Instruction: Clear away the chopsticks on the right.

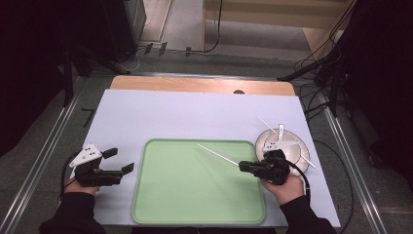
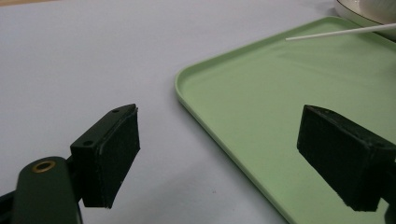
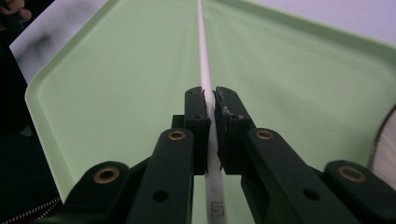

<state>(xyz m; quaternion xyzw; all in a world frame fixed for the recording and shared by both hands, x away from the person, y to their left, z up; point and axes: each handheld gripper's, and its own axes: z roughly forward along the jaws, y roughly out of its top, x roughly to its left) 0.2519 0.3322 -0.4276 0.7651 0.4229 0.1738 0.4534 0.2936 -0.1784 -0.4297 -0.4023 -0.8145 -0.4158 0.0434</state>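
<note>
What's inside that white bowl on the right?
The white bowl holds a white spoon and white chopsticks that poke over its rim. The right gripper, shut on one chopstick, covers the bowl's near edge.

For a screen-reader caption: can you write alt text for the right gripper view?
The right gripper has its two black jaws shut on a thin white chopstick, which runs straight ahead over a pale green tray. A white bowl's edge shows at right.

Right claw (image 3: 208,100) clamps a white chopstick (image 3: 203,51), seemingly, over green tray (image 3: 116,84).
</note>
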